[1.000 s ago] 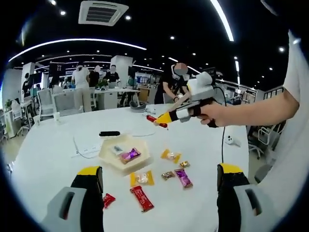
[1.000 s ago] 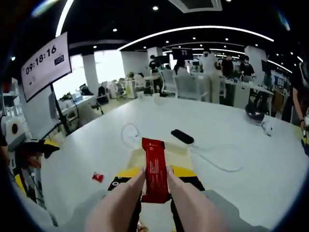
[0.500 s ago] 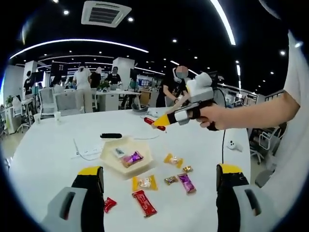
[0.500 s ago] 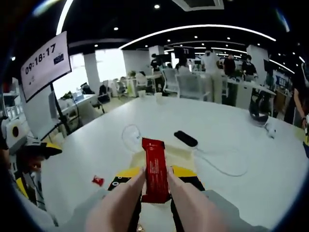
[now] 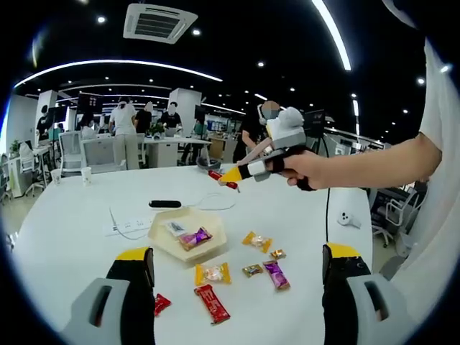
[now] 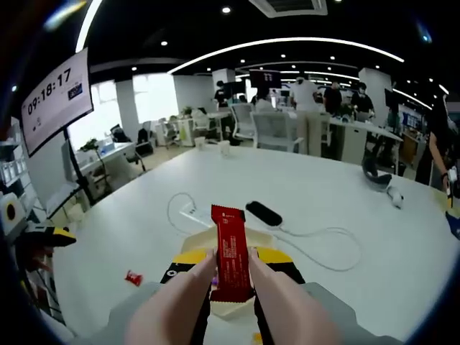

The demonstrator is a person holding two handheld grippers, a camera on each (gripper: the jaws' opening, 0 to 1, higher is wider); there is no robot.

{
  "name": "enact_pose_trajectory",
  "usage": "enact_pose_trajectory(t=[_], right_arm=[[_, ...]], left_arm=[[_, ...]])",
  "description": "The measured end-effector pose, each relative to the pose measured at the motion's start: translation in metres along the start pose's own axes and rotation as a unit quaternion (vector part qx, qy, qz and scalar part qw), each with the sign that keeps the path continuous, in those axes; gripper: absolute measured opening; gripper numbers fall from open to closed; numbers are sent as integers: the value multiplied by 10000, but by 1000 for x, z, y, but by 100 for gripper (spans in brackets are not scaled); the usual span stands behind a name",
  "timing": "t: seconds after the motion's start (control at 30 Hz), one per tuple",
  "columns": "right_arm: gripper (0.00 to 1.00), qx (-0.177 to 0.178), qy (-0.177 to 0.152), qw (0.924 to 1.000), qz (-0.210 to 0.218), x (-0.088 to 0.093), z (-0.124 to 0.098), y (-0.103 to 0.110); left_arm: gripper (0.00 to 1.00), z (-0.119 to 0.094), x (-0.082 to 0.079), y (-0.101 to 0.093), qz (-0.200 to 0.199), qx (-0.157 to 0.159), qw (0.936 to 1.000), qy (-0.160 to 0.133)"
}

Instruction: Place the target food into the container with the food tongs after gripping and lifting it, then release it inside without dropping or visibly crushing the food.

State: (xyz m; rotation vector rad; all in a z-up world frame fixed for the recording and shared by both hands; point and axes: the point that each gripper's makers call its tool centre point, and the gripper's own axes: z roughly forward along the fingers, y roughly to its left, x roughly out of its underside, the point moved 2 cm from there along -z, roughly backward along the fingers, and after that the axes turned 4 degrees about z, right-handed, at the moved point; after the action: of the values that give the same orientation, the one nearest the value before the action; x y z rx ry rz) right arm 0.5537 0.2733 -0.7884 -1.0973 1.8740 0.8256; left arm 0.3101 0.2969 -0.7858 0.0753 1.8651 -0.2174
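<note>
Carry step: my right gripper [image 6: 231,277] has its tongs pinched on the red bar [image 6: 230,251], upright between the tips, lifted off the white table [image 6: 345,208] with the cream container [image 6: 233,307] just under and behind the bar. In the left gripper view the right gripper [image 5: 237,172] hangs over the far half of the tabletop, beyond the container [image 5: 185,243], so my read is it needs to come back nearer and down before letting go; ease the tongs apart low inside the rim, no squeeze. My left gripper [image 5: 237,295] is idle at the near edge, jaws spread wide, holding nothing. Near edge carries loose sweets: a second red bar [image 5: 210,304], a small red packet [image 5: 161,303], a yellow candy [image 5: 212,273]. Container already holds a purple sweet [image 5: 194,236]. Beyond it, a black remote [image 5: 164,204] and white cable [image 6: 316,244]: keep clear. Far edge is open tabletop, then people at desks.
</note>
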Motion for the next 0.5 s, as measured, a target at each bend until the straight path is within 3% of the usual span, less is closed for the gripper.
enact_pose_trajectory(t=[0.2, 0.5], right_arm=[[22, 66, 25, 10000, -70, -3, 4, -3], [22, 224, 67, 9997, -35, -5, 13, -13]], left_arm=[[98, 2, 2, -1, -12, 56, 10000, 27], [98, 1, 3, 12, -33, -56, 10000, 39]])
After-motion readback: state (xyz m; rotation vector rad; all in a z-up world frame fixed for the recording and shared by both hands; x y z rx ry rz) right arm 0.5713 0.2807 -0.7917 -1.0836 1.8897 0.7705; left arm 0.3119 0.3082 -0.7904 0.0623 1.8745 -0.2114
